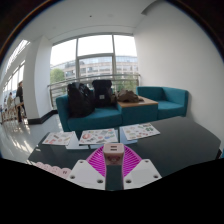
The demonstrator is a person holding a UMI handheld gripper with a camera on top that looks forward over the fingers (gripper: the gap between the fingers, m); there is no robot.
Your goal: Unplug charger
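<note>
A small pale pink, cube-shaped charger (113,150) sits between my two fingertips. My gripper (113,157) is closed on it, and both magenta pads (98,160) press against its sides. The charger is above the near part of a dark table (175,140). No socket or cable is visible; whatever lies under the charger is hidden by my fingers.
Several printed sheets (97,135) lie on the table beyond the charger. Behind the table stands a teal sofa (165,100) with a black backpack (78,96) and a wooden side table (137,101). Large windows are behind it. A person (19,100) stands far left.
</note>
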